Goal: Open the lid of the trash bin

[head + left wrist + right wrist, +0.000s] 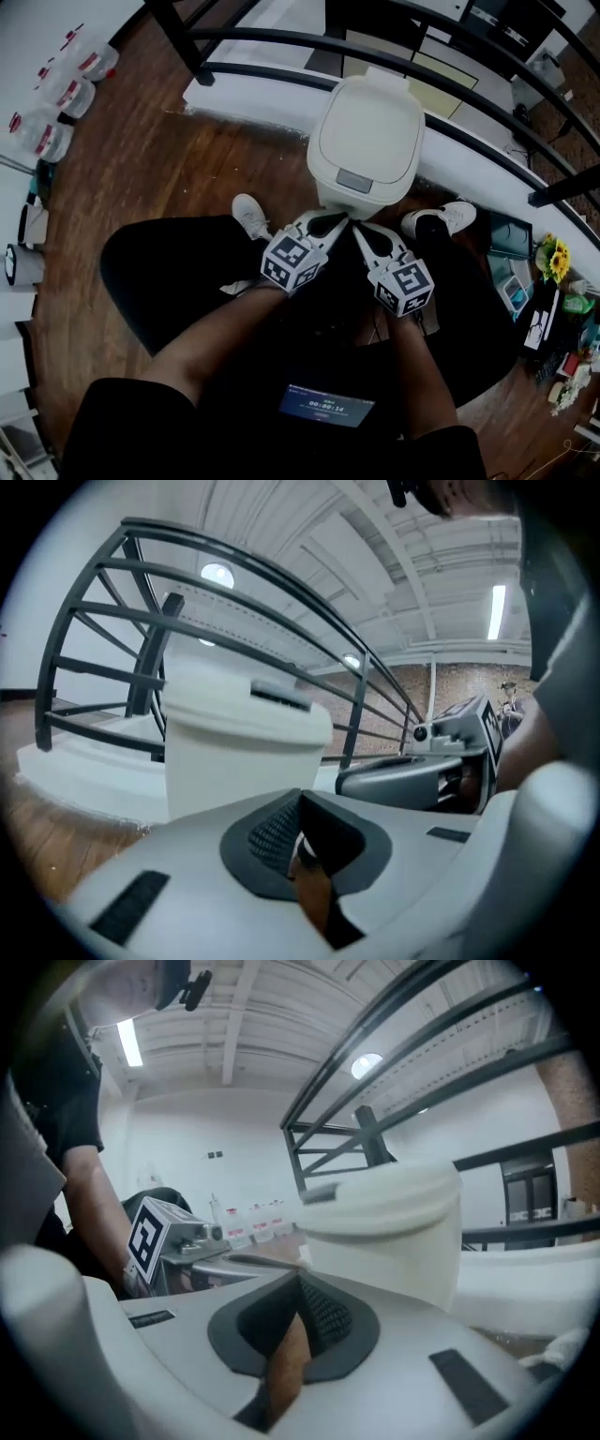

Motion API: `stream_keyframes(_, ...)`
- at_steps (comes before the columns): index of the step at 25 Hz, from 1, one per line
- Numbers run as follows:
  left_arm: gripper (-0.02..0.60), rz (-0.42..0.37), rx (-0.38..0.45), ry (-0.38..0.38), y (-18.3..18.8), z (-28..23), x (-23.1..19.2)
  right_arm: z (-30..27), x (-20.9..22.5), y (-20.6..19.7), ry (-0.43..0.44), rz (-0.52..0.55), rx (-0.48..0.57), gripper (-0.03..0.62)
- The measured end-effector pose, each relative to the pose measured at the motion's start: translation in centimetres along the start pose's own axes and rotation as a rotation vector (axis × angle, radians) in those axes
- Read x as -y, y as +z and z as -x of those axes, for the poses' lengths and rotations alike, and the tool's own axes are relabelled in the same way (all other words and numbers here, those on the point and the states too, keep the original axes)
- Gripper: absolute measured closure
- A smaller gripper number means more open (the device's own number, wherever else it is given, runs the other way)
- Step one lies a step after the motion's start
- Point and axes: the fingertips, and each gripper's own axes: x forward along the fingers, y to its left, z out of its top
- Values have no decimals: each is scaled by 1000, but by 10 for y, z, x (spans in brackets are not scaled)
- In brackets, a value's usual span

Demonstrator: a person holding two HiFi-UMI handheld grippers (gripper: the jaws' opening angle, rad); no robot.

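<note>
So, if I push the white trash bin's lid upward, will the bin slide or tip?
Probably light: the trash bin looks like white plastic, so it may slide on the smooth wooden floor. Being taller than wide, it could tip backward. The lid looks stiff.

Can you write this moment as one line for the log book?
lid: closed | left gripper: shut, empty | right gripper: shut, empty | both aimed at trash bin, not touching

Dark railing (281, 36), wood floor (187, 159) — plastic bottles (70, 89) left, sunflowers (555, 255) right
</note>
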Motion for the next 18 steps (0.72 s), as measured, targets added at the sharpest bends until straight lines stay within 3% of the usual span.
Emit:
stream_keyframes(3, 546, 6, 100, -27, 50, 29, 18, 14, -32, 52, 38, 52, 87, 574)
stream_keyframes(7, 546, -98, 172, -131, 100, 64, 56, 39, -56, 109, 55, 106, 197, 574)
stream_keyframes(10, 546, -151, 217, -153, 126, 91, 72, 57, -73, 141, 63, 151, 264, 574)
stream_keyframes(14, 546, -192, 275, -150, 142, 110, 78, 68, -89, 148, 101, 212, 284, 574)
stream_keyframes(18, 546, -259, 254, -140, 131, 109, 74, 63, -93, 134, 122, 252, 243, 575)
